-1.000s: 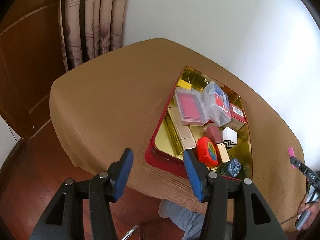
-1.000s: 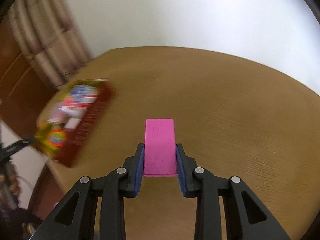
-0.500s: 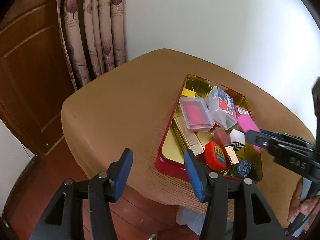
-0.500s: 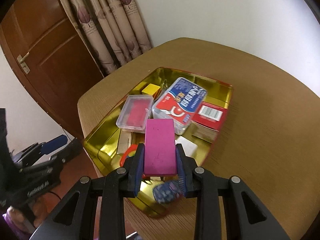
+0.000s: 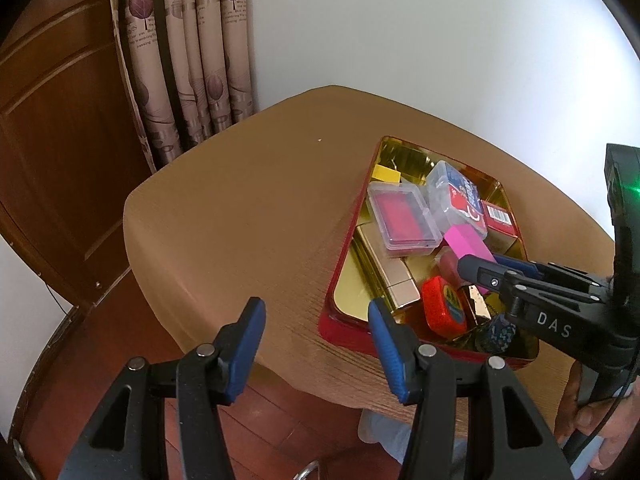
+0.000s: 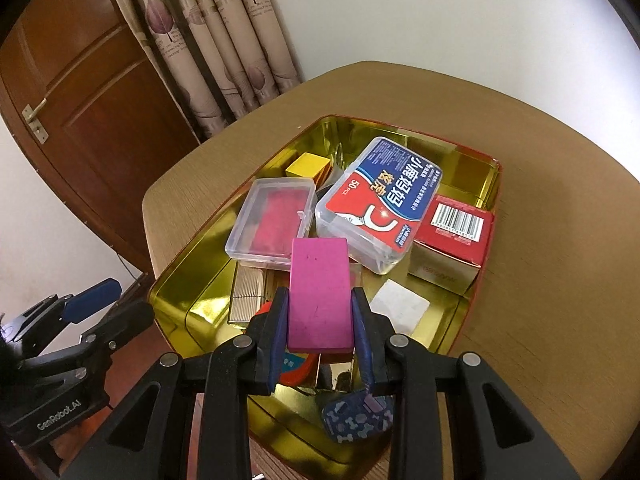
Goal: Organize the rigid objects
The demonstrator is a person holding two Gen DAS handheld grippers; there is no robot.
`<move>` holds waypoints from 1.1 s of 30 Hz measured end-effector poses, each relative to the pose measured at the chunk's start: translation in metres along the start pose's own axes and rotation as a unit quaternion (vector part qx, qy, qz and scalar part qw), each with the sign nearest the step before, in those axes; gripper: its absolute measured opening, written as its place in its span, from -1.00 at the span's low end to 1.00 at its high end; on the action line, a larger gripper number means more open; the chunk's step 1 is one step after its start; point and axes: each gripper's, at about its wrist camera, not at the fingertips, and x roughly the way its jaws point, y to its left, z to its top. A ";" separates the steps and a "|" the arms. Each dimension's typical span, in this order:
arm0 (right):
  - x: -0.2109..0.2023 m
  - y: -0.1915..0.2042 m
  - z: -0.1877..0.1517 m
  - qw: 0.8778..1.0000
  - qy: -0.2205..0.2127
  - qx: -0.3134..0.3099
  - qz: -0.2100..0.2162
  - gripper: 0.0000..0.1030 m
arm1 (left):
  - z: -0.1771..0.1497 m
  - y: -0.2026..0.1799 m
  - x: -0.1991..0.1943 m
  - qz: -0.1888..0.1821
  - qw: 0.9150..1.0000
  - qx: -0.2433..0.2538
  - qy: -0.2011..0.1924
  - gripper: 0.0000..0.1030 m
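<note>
My right gripper (image 6: 320, 304) is shut on a pink block (image 6: 320, 292) and holds it over the gold tray with a red outside (image 6: 486, 184). In the left wrist view the pink block (image 5: 466, 244) shows above the tray (image 5: 348, 300), held by the right gripper (image 5: 476, 270). The tray holds a clear case with a red insert (image 6: 270, 224), a blue and red floss box (image 6: 384, 196), a red carton (image 6: 456, 236), a yellow cube (image 6: 308, 164), a red tape measure (image 5: 444, 306) and more. My left gripper (image 5: 316, 332) is open and empty at the table's near edge, left of the tray.
The brown round table (image 5: 248, 208) stands by a white wall. A curtain (image 5: 188, 60) and a wooden door (image 6: 92, 92) are at the left. Wooden floor lies below the table's edge. The left gripper also shows in the right wrist view (image 6: 92, 300).
My right gripper carried the pink block from over the bare table to above the tray and came lower over its contents. My left gripper stayed open and drew back slightly.
</note>
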 end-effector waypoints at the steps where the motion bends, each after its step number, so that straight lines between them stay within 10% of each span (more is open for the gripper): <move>1: 0.002 0.001 0.001 1.000 0.000 -0.001 -0.001 -0.45 | 0.000 0.000 0.000 0.000 1.000 0.000 0.000 0.06; 19: -0.025 0.004 0.005 0.998 -0.055 0.006 -0.009 -0.41 | 0.001 0.000 0.004 0.005 1.000 0.009 0.004 0.07; 33: -0.132 0.013 -0.046 0.970 -0.218 0.014 -0.102 0.49 | -0.003 -0.010 -0.041 -0.019 0.996 0.024 -0.085 0.07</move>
